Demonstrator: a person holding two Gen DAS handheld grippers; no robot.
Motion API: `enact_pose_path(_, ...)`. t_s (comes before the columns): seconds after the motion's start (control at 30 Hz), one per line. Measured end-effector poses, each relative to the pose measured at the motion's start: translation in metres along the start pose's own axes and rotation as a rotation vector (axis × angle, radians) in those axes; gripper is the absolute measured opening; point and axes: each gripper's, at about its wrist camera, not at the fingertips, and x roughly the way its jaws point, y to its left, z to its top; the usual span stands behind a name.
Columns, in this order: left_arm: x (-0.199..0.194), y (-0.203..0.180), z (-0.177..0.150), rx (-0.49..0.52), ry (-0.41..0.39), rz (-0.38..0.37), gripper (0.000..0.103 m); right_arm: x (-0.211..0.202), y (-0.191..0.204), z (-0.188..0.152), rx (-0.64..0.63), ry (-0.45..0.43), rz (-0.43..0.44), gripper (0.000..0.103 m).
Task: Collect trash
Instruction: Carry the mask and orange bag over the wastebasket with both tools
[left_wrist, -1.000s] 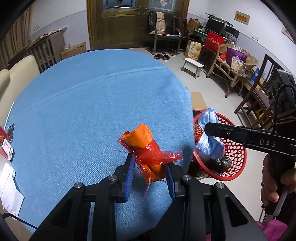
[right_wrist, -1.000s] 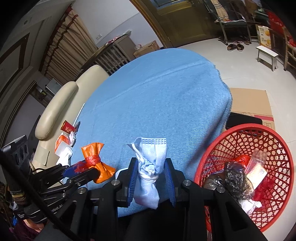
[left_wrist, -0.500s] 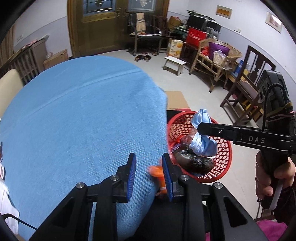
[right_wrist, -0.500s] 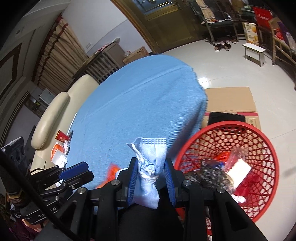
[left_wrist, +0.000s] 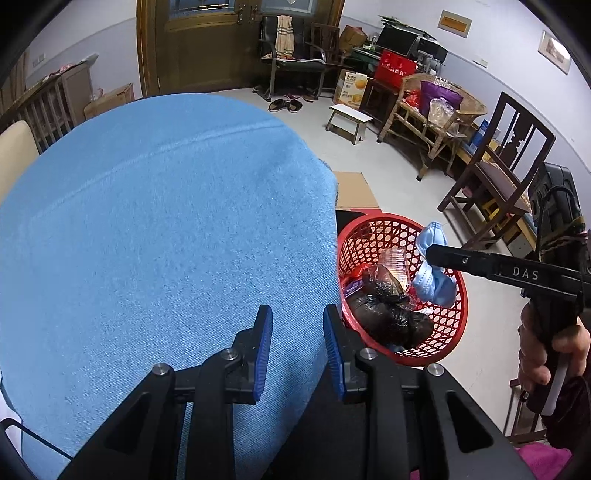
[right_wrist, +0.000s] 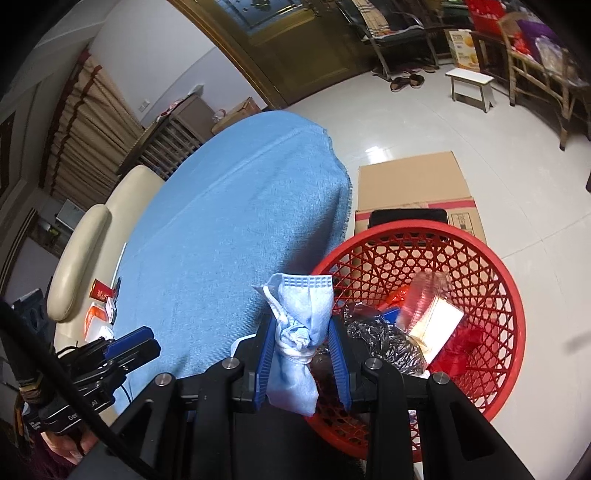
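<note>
Above one red basket (right_wrist: 495, 258) beside the blue-clothed table (left_wrist: 147, 221): right gripper (right_wrist: 301, 354), lettered "DAS", pinching one knotted blue mask (right_wrist: 299, 332); left gripper (left_wrist: 297, 350) spread, holding nothing.

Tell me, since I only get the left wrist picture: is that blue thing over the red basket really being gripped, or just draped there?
Observer: Gripped. The right wrist view shows the right gripper shut on a blue face mask, which is bundled up and knotted with its own white loop.
Visitor: Fun! Is any rubbish lying somewhere I can't see?
Observer: Possibly. Small red and orange packets lie beside the cream sofa, just off the left edge of the blue cloth. I cannot tell whether they are trash.
</note>
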Motion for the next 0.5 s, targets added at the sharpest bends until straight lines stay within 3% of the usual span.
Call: enact_pose_path(0.5,-0.01,0.002,0.0,0.009,-0.023,0.008,0.029,-0.017,-0.011,0.005,-0.002,-0.038,-0.074,0.032)
